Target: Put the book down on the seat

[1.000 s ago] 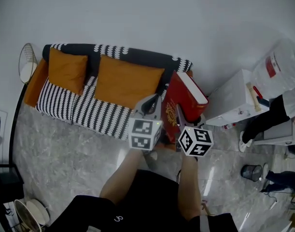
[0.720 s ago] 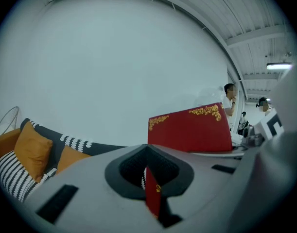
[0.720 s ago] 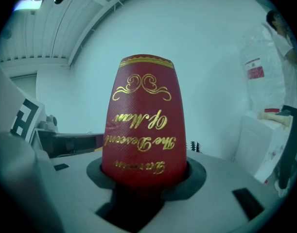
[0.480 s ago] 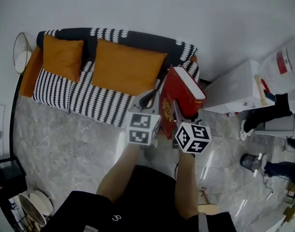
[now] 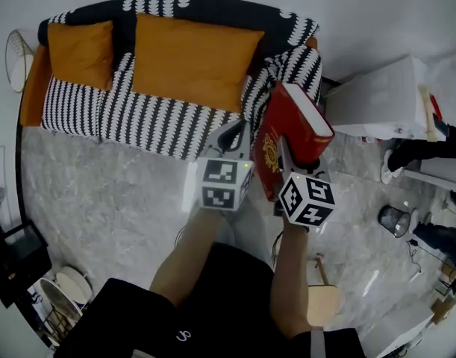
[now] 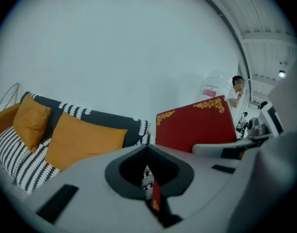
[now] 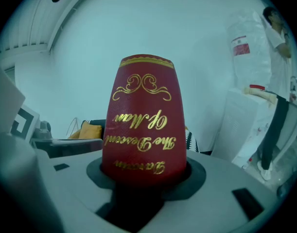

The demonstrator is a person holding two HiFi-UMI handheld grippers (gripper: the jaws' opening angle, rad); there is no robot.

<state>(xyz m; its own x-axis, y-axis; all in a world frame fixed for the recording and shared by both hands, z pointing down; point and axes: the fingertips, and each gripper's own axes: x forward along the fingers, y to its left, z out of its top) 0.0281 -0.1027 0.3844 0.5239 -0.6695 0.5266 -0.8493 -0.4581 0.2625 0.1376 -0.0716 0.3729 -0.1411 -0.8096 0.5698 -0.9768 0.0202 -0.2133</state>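
Observation:
A thick red book [image 5: 291, 136] with gold print stands upright in the air, just off the right end of the striped sofa seat [image 5: 138, 121]. My right gripper [image 5: 286, 162] is shut on its lower end; in the right gripper view the spine [image 7: 143, 125] fills the space between the jaws of that gripper [image 7: 144, 174]. My left gripper [image 5: 231, 136] hangs just left of the book, over the seat's front edge, jaws together and holding nothing. In the left gripper view the book's red cover [image 6: 194, 125] rises to the right of the left gripper [image 6: 148, 149].
Two orange cushions [image 5: 190, 58] [image 5: 78, 43] lean on the sofa's black back. A white cabinet [image 5: 377, 99] stands right of the sofa, with a person's legs [image 5: 418, 151] and a small bin [image 5: 395, 218] beyond it. A fan [image 5: 15, 58] stands at the sofa's left end.
The sofa has drawn nearer and now fills the top of the head view. Both grippers and the upright book sit closer to its right end; the grip is unchanged.

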